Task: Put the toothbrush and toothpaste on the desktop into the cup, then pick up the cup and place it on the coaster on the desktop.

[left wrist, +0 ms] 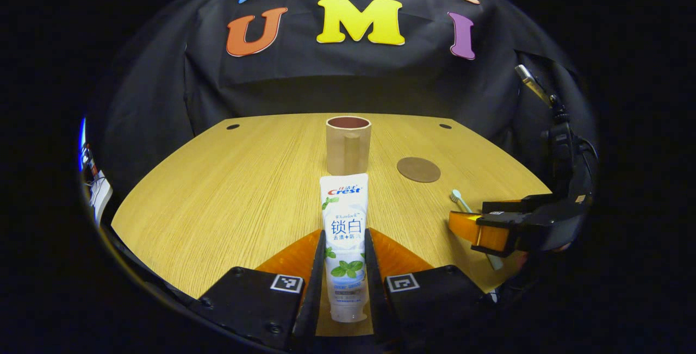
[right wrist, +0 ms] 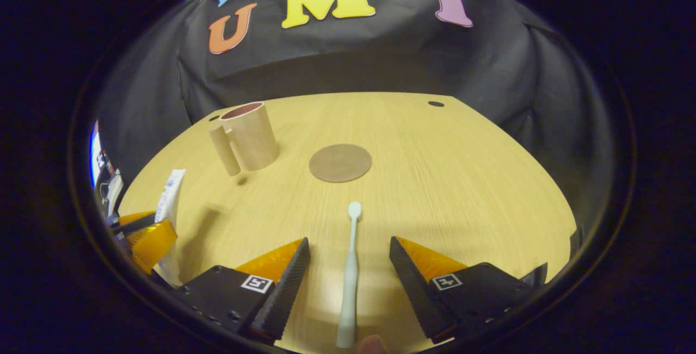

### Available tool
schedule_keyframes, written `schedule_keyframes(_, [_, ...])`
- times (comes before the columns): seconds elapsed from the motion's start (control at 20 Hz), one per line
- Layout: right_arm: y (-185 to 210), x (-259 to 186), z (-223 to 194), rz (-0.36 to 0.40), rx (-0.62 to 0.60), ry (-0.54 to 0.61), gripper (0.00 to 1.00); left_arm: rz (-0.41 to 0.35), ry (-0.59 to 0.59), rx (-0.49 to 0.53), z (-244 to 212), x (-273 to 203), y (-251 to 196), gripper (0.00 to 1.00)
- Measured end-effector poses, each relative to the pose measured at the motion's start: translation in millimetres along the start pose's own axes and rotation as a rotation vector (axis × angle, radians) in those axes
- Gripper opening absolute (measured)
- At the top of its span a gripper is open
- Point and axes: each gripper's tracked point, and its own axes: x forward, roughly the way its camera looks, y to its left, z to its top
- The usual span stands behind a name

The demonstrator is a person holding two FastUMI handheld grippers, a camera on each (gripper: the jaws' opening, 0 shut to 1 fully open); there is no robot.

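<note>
In the left gripper view my left gripper (left wrist: 343,242) is shut on a white toothpaste tube (left wrist: 343,223), held upright off the table with its cap end down. Beyond it stands a tan cup (left wrist: 348,146) with its handle toward me, and a round brown coaster (left wrist: 418,169) lies to its right. In the right gripper view my right gripper (right wrist: 349,250) stands open, its fingers either side of a white toothbrush (right wrist: 350,275) lying flat on the wooden table (right wrist: 462,180), head pointing at the coaster (right wrist: 340,162). The cup (right wrist: 247,136) stands at the far left.
The right gripper (left wrist: 511,223) and its holder show at the right edge of the left gripper view, over the toothbrush head (left wrist: 459,199). The left gripper (right wrist: 144,231) with the tube (right wrist: 169,196) shows at the left edge of the right gripper view. Cable holes (right wrist: 435,104) mark the table's far edge.
</note>
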Motion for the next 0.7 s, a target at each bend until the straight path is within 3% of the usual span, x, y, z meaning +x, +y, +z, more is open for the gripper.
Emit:
schedule_keyframes(0.15, [-1.6, 5.9, 5.0, -0.013, 0.014, -0.006, 0.84, -0.002, -0.030, -0.019, 3.9, -7.8, 4.3, 0.45])
schedule_keyframes(0.2, [-3.5, 7.3, 6.4, -0.018, 0.020, -0.007, 0.75, -0.002, -0.040, -0.021, 7.4, -10.5, 5.8, 0.40])
schedule_keyframes(0.35, [-9.8, 14.0, 9.2, -0.027, 0.026, -0.002, 0.66, -0.005, -0.078, -0.018, 19.3, -16.2, 8.2, 0.41])
schedule_keyframes(0.4, [-10.3, 13.6, 11.0, -0.027, 0.033, 0.001, 0.49, -0.005, -0.095, -0.019, 26.1, -18.9, 9.0, 0.40])
schedule_keyframes(0.45, [-11.9, 14.1, 11.8, -0.024, 0.039, -0.002, 0.45, -0.005, -0.111, -0.020, 33.1, -20.5, 9.5, 0.40])
schedule_keyframes(0.5, [-9.6, 14.2, 10.9, -0.008, 0.050, -0.002, 0.31, -0.004, -0.127, -0.022, 40.0, -21.9, 10.6, 0.45])
schedule_keyframes(0.6, [-8.8, 15.4, 10.4, 0.015, 0.054, -0.002, 0.04, -0.003, -0.157, -0.030, 52.4, -23.6, 13.7, 0.40])
schedule_keyframes(0.7, [-9.1, 14.7, 11.3, 0.027, 0.042, -0.003, 0.00, 0.002, -0.187, -0.032, 63.5, -26.3, 15.9, 0.40])
